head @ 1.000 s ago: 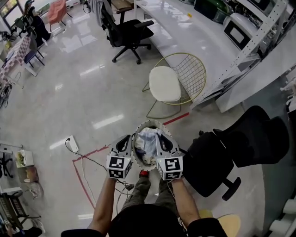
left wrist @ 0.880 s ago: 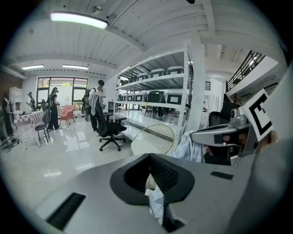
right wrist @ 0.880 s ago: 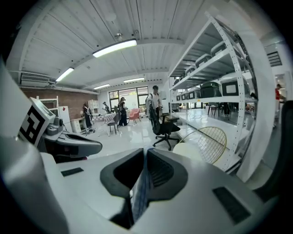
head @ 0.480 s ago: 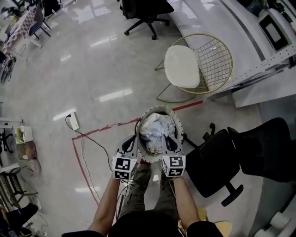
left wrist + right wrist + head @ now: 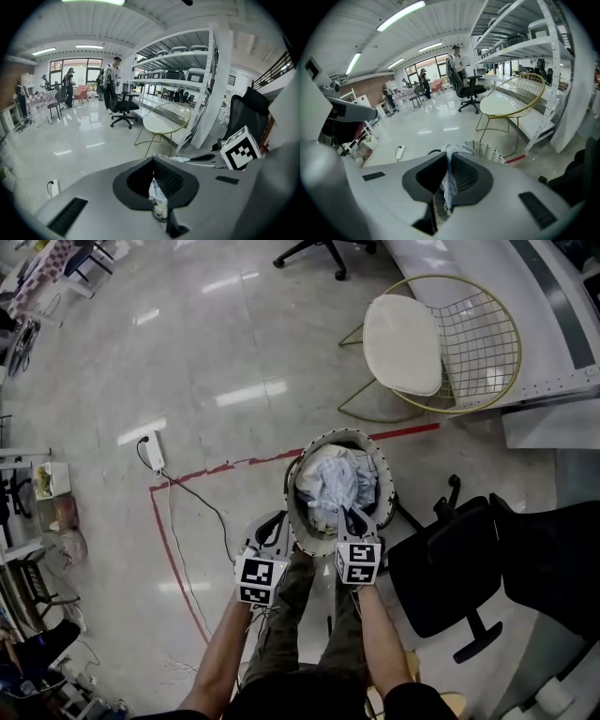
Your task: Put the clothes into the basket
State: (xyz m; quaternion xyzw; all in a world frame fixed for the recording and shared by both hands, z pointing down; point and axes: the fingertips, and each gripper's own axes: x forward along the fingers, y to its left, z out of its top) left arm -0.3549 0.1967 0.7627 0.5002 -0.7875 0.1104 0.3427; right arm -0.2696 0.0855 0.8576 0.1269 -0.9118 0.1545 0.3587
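Here are the clothes point(image 5: 330, 486), a crumpled heap of pale blue-white fabric, soft and creased, filling the basket point(image 5: 339, 435). It is a round, light-coloured basket with slotted, ribbed walls, and it sits on the floor point(image 5: 216, 343) just on the near side of a red tape point(image 5: 225, 468) line.

The right claw point(image 5: 354, 518) is over the near rim. In the right gripper view its dark ridged pads are pressed together on a thin hanging fold of that pale cloth, and the basket's perforated rim curves just beyond them. The left claw point(image 5: 278, 522) is at the near-left wall of the basket. In the left gripper view its pads are also clamped tight on a wrinkled strip of the same light fabric. Both claws have smooth grey shells, and each carries a cube with black-and-white square markers.

The floor is glossy pale stone and throws back the ceiling lights. Beyond the basket stands a gold wire chair point(image 5: 469, 334) with a round shell and a white cushion. A black office chair point(image 5: 450, 568) sits just to the right. A white power strip point(image 5: 155, 452) lies off to the left, with its cable trailing across the tape.
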